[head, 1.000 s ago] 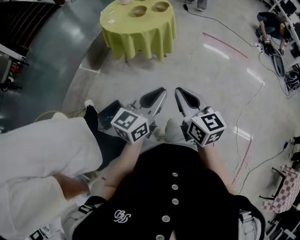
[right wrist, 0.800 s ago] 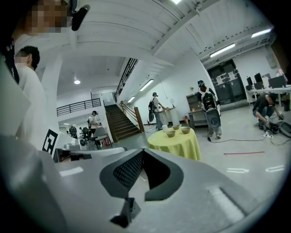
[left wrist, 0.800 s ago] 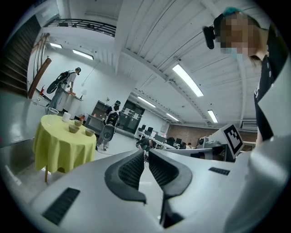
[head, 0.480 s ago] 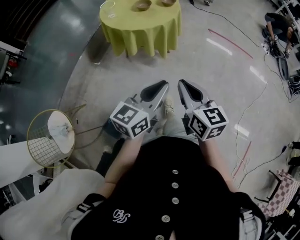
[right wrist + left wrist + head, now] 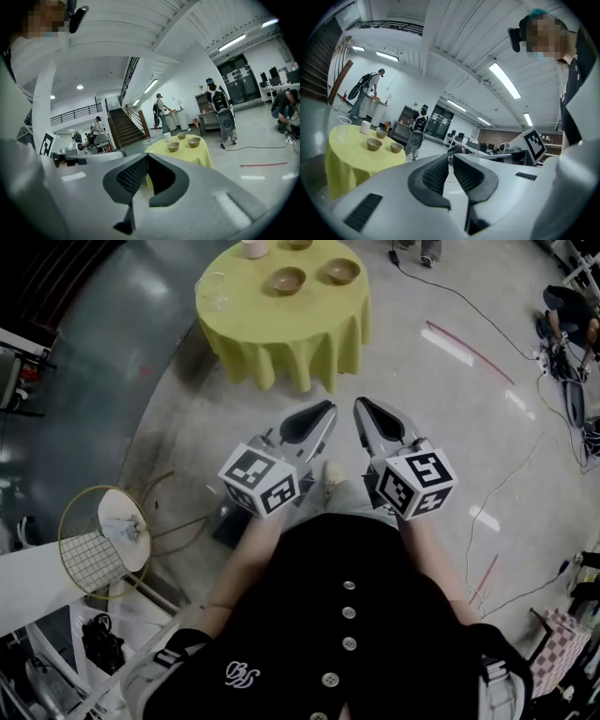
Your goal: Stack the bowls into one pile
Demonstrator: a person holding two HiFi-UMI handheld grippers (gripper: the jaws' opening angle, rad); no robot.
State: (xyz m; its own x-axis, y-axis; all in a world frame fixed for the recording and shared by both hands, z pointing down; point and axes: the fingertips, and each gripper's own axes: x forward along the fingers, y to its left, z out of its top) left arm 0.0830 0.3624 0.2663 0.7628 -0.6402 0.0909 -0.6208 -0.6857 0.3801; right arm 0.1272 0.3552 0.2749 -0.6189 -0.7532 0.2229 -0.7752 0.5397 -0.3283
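Inside a large hall with a polished grey floor (image 5: 422,427), white beams and strip lights overhead. On a small round table (image 5: 281,334) under a yellow-green cloth: three tan bowls, all apart, none nested yet. Nearest the table's front edge, the first bowl (image 5: 287,279); just right of it, the second bowl (image 5: 342,271); toward the table's far side, the third bowl (image 5: 182,136), cut off by the top of the head view. Probably laid out singly like this for picking one at a time. Also on the table, a clear cup (image 5: 212,289) at its left rim and a white cup (image 5: 253,247) at the back, no part of the pile.

Well short of the table, over bare floor: left gripper (image 5: 323,413) and right gripper (image 5: 361,411), side by side, both aimed toward the table. Pressed together at the tips in each gripper view, nothing between the pads. Sensible enough with no bowl within reach. Held close in front of the body, likely just for the approach. Stacking not yet begun, by the look of it; next, up to the table's edge, then jaws spread over a rim.

Left of the table and nearer the wearer, a gold wire basket (image 5: 94,540) on the floor. Right of the table, a red floor mark (image 5: 469,352). Beyond the table, a person (image 5: 161,112) standing at a counter.
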